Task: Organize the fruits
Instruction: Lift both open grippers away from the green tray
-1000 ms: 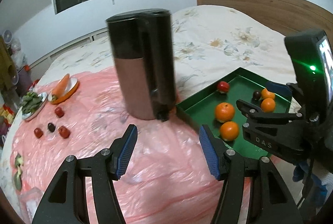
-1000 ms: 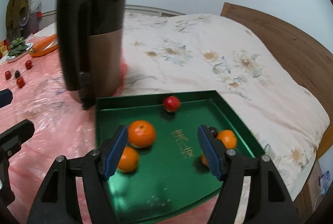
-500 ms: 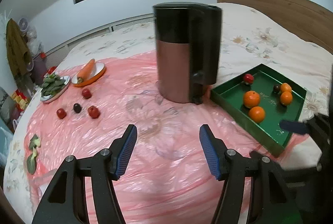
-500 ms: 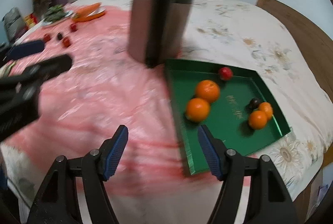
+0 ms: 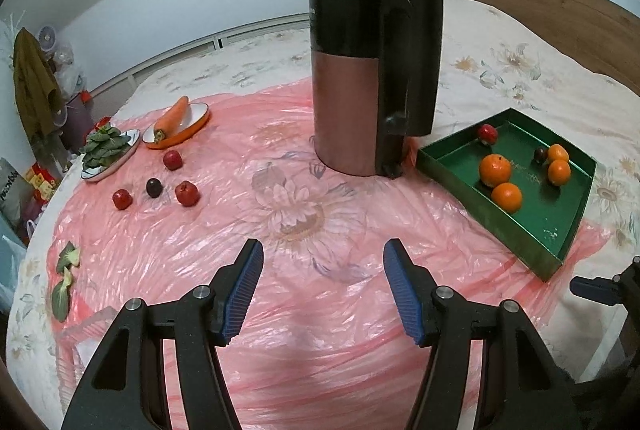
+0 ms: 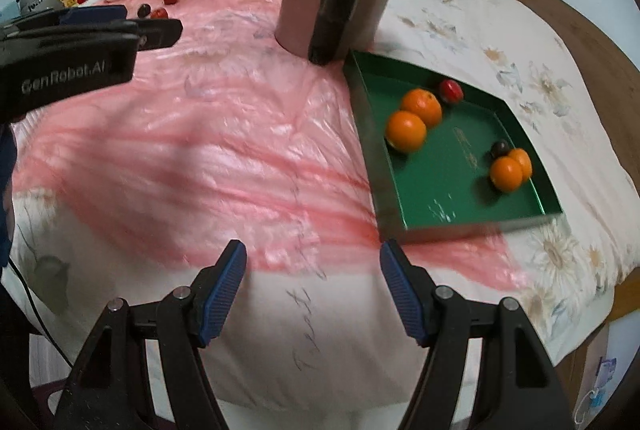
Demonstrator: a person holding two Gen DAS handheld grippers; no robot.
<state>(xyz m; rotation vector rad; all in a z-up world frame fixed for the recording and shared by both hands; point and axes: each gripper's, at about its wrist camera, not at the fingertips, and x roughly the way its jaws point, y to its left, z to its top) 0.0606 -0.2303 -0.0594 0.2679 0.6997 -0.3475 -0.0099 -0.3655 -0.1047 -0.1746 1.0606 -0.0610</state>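
Both black, blue-padded grippers, left (image 5: 323,286) and right (image 6: 313,286), hang half-open and empty above the pink plastic sheet (image 5: 200,230); oranges sit in the green rectangular tray (image 6: 440,182).

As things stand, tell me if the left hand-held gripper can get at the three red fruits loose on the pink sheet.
Probably yes. The left hand-held gripper is open and empty, and only bare pink sheet lies between it and the red fruits. The kettle stands off to the other side.
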